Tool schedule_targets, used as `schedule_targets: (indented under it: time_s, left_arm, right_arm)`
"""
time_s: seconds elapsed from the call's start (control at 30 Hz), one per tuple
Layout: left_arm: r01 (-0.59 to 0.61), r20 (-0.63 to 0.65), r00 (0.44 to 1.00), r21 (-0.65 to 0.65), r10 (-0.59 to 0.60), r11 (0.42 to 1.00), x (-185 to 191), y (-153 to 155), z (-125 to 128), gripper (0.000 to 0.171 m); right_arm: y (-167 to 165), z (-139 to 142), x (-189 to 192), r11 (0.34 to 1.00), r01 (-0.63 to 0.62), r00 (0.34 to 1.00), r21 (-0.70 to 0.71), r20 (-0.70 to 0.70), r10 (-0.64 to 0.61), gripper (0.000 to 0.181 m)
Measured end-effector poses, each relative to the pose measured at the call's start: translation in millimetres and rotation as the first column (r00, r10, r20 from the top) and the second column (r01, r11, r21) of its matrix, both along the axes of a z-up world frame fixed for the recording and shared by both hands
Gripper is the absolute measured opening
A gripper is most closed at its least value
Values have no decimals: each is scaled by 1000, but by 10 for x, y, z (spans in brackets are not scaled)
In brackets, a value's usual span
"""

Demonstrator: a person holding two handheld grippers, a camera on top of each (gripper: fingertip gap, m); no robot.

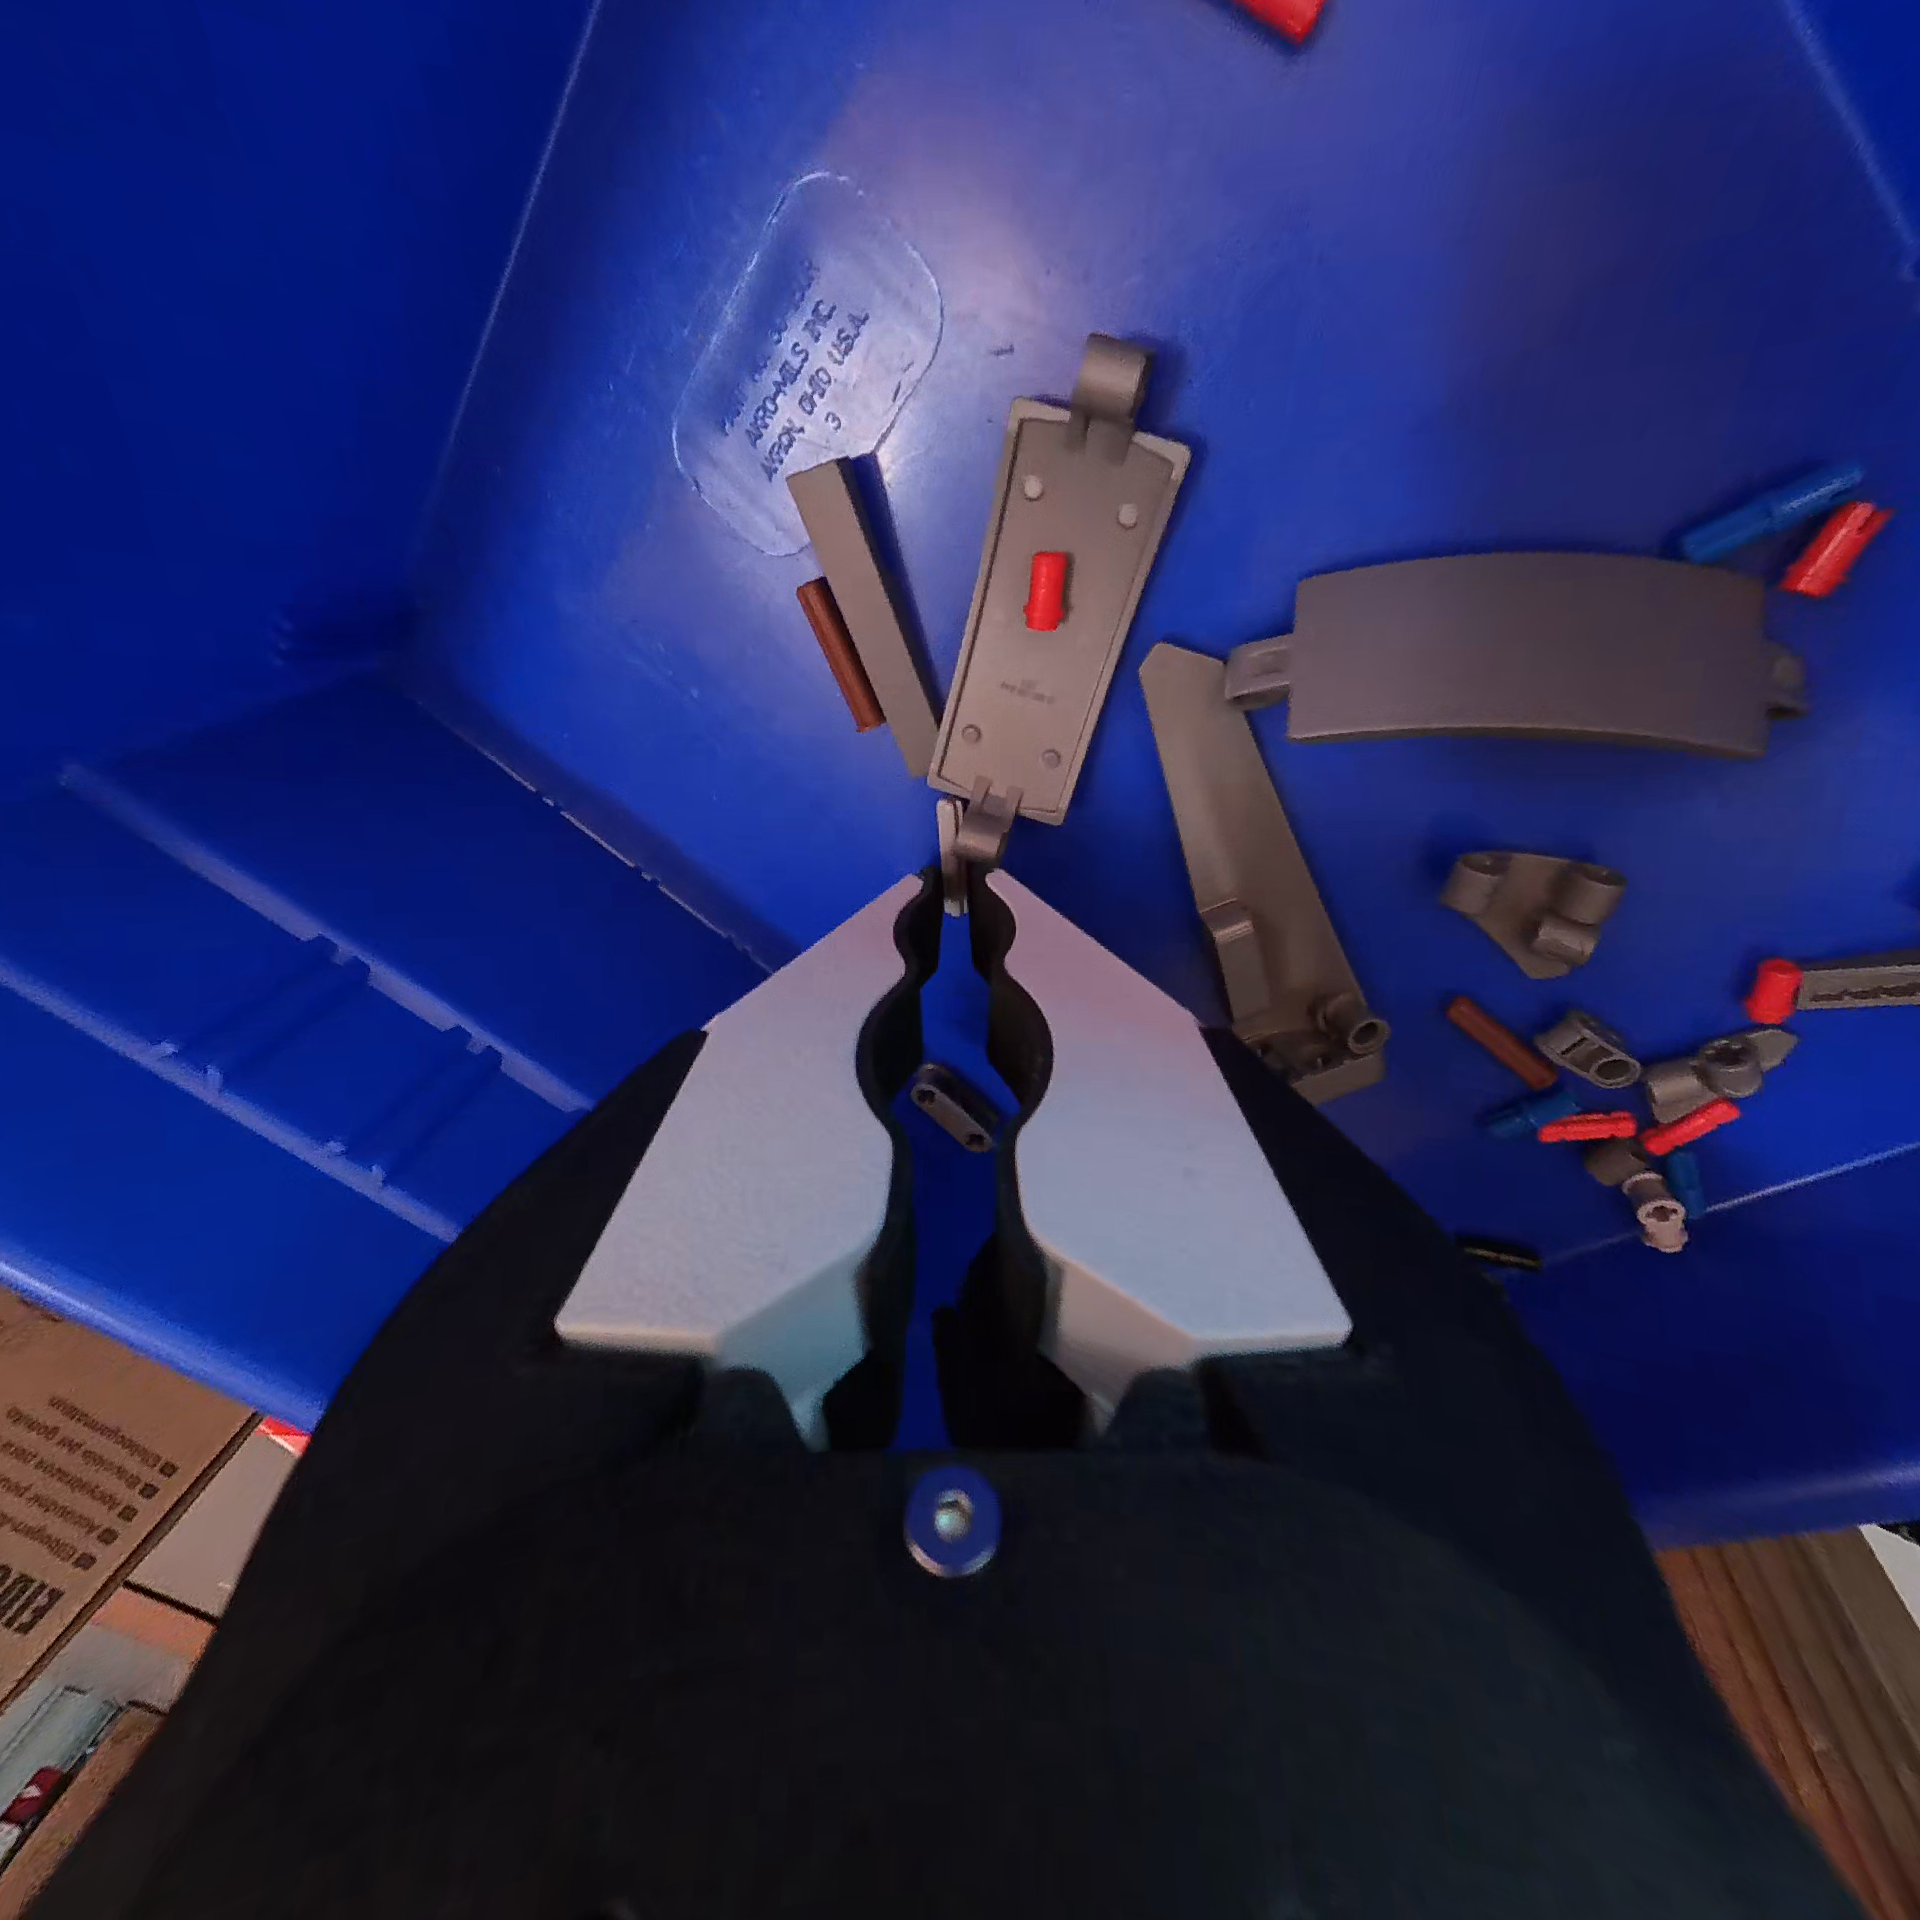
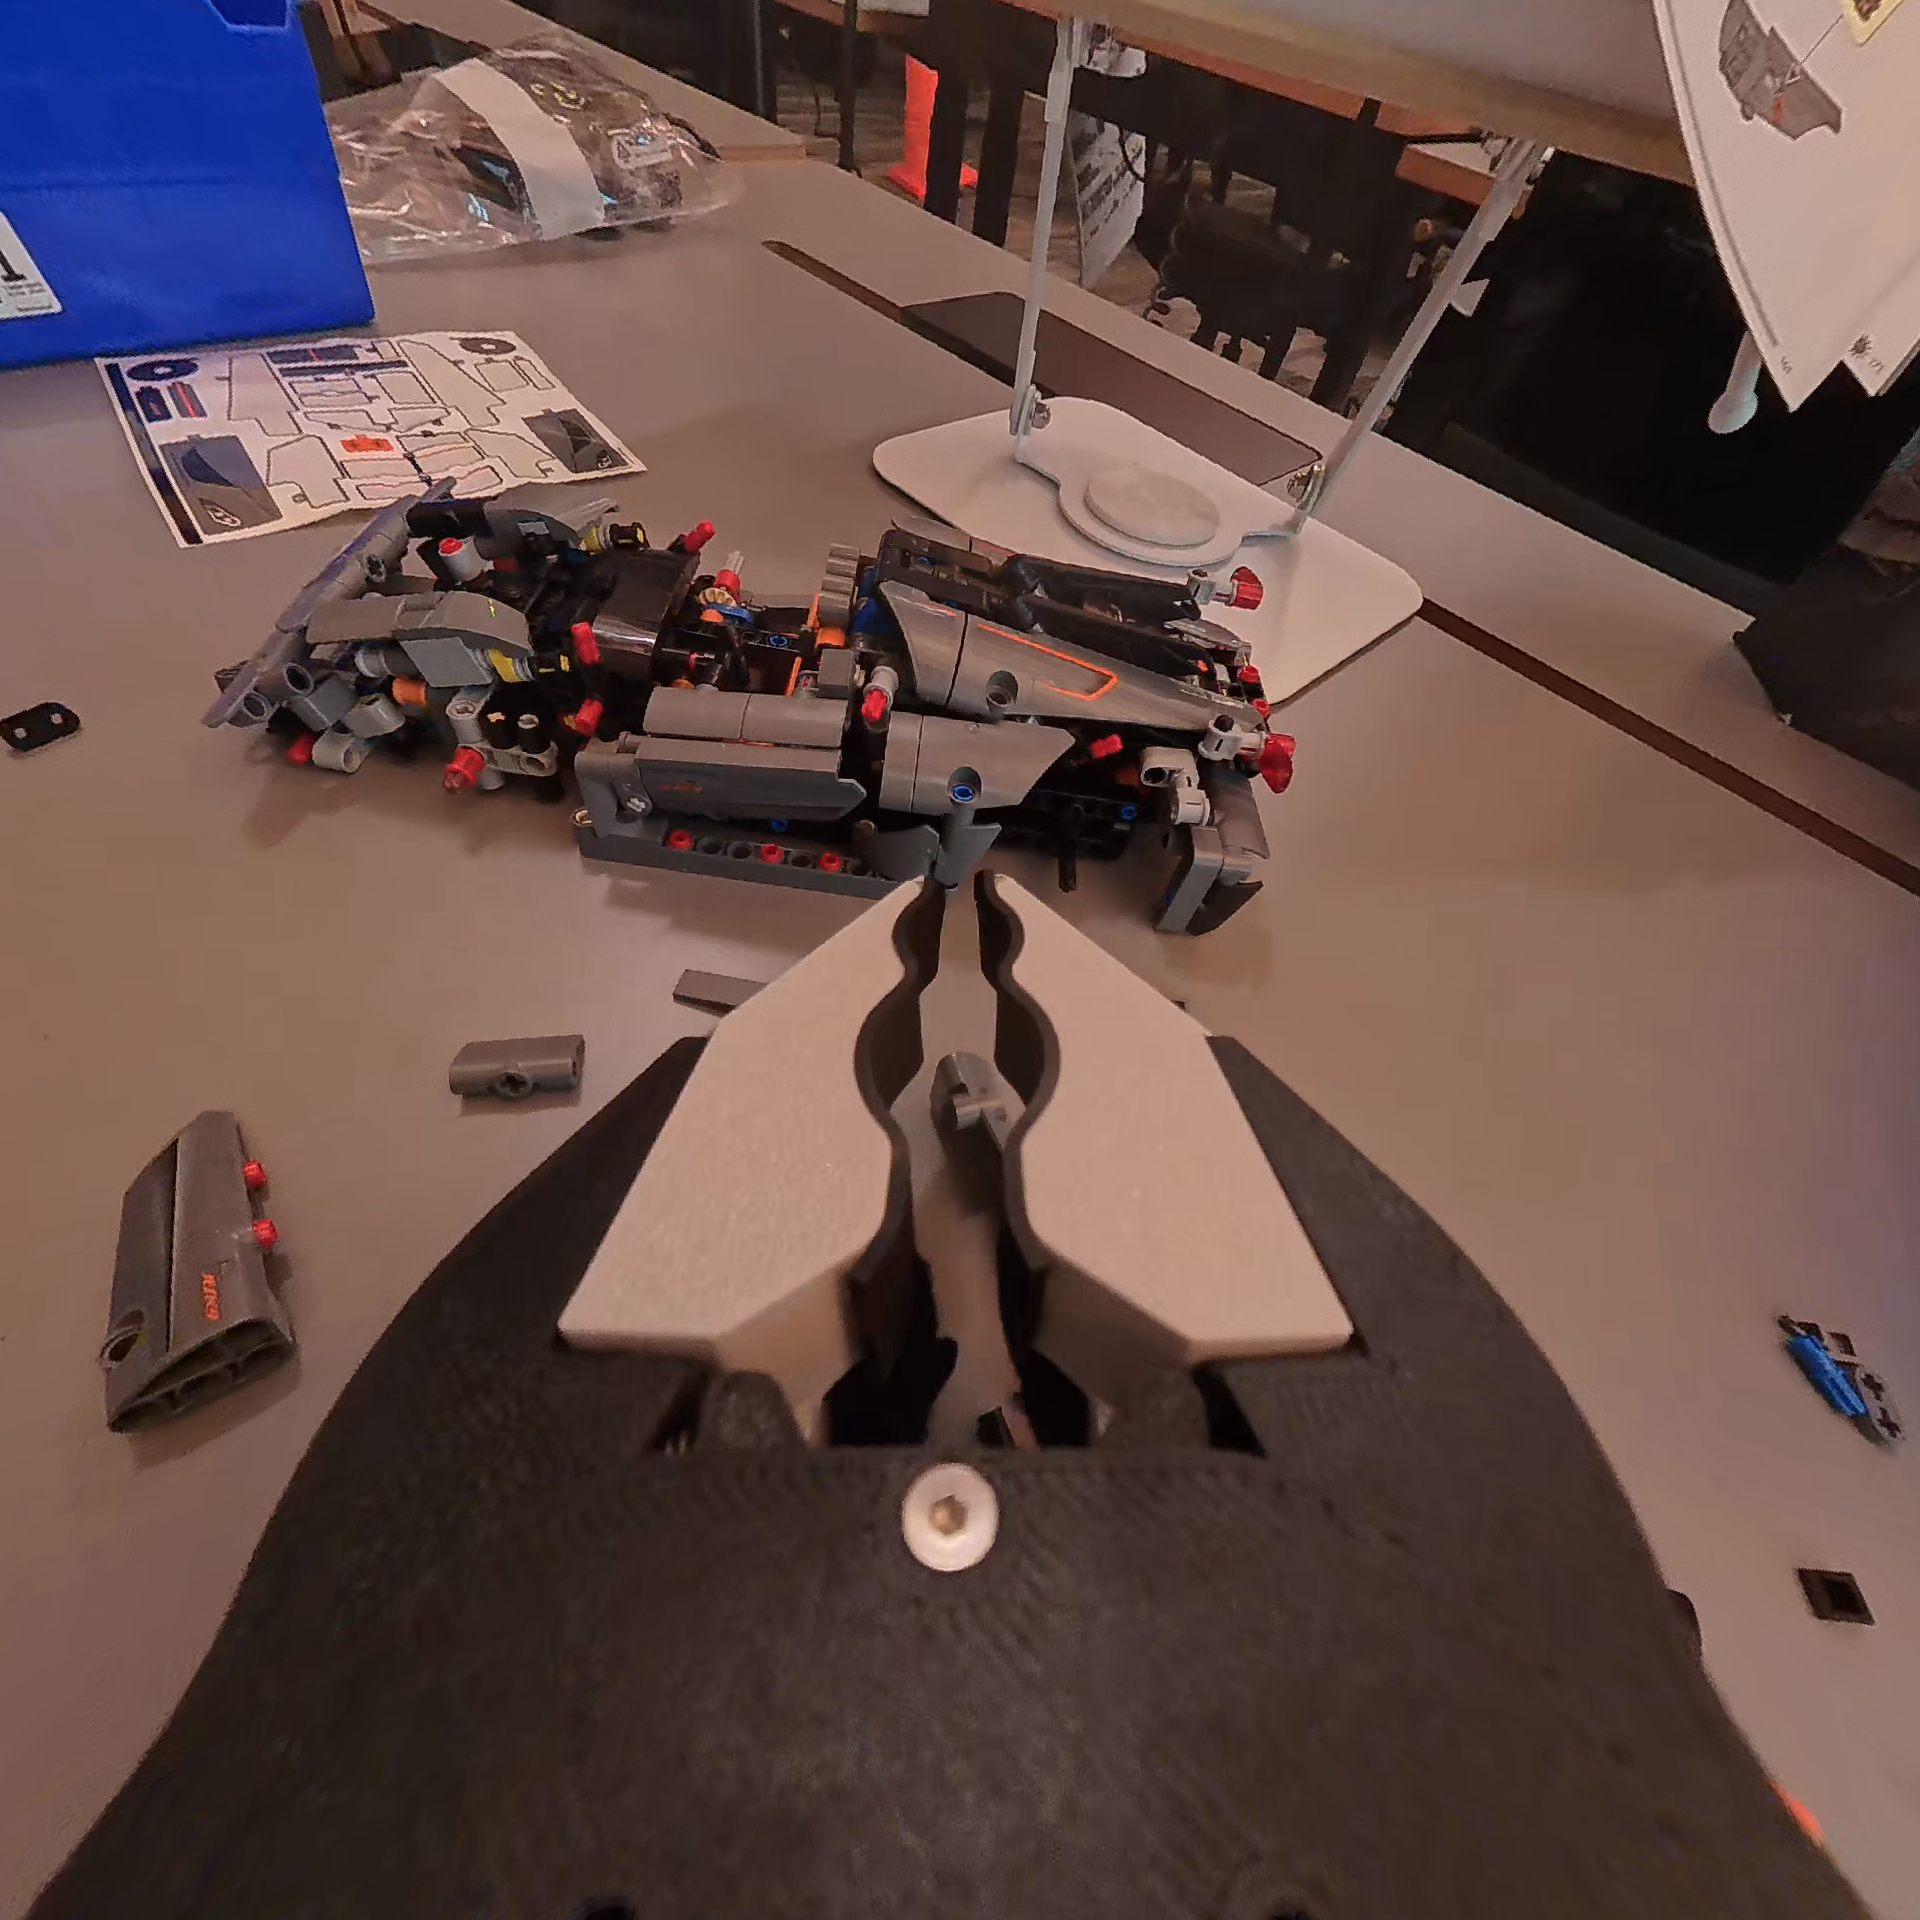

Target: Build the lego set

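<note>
- Working over the blue bin (image 1: 436, 436), we are seeing grey panels and red and blue pins lying loose on its floor.
- Resting mid-table, the part-built car model (image 2: 790, 686) is lying just beyond our right gripper (image 2: 958, 883), whose fingers are nearly pressed together.
- Our left gripper (image 1: 956, 883) is pinching the grey flat panel (image 1: 1060, 613) by its end tab.

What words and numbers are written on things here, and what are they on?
I don't copy writing out; here is where it stands.
Blue bin floor: moulded stamp.
Cardboard box: printed lines.
Flat grey panel: tiny marks, unreadable.
Bin's white label: cut off.
Sticker sheet: too small.
Curved grey panel: orange print.
Instruction booklet: too small.
</note>
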State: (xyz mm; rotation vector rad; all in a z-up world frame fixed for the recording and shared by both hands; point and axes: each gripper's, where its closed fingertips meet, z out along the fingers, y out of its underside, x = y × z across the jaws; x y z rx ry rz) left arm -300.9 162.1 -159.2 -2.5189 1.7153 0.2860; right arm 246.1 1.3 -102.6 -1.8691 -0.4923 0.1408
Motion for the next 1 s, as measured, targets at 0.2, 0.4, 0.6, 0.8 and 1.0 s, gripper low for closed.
schedule_targets:
  time_s: [0.2, 0.4, 0.6, 0.8, 1.0]
  left_arm:
    - [-3, 7, 1000, 27, 3, 1000, -8, -12, 10, 3]
    - [-35, 50, 998, 160, 27, 986, 1, -8, 238, 3]
    - [-52, 142, 990, 389, -4, 920, 198, -105, 851, 3]
    - [88, 302, 904, 563, -304, 822, 1460, -681, 1629, 2]
    - [218, 420, 689, 658, -591, 721, 2962, -1407, 1731, 2]
  right_arm:
    - [-5, 14, 10, 1000, -1, 1000, 3, -15, 1, 4]
    - [-8, 31, 14, 1000, -3, 1000, 10, -16, 3, 5]
    - [-120, 355, -119, 988, -70, 997, 139, 34, 65, 4]
    - [-391, 843, -791, 942, -295, 955, 163, 48, 291, 11]
    - [-449, 1114, -1327, 909, -394, 909, 133, -91, 407, 17]
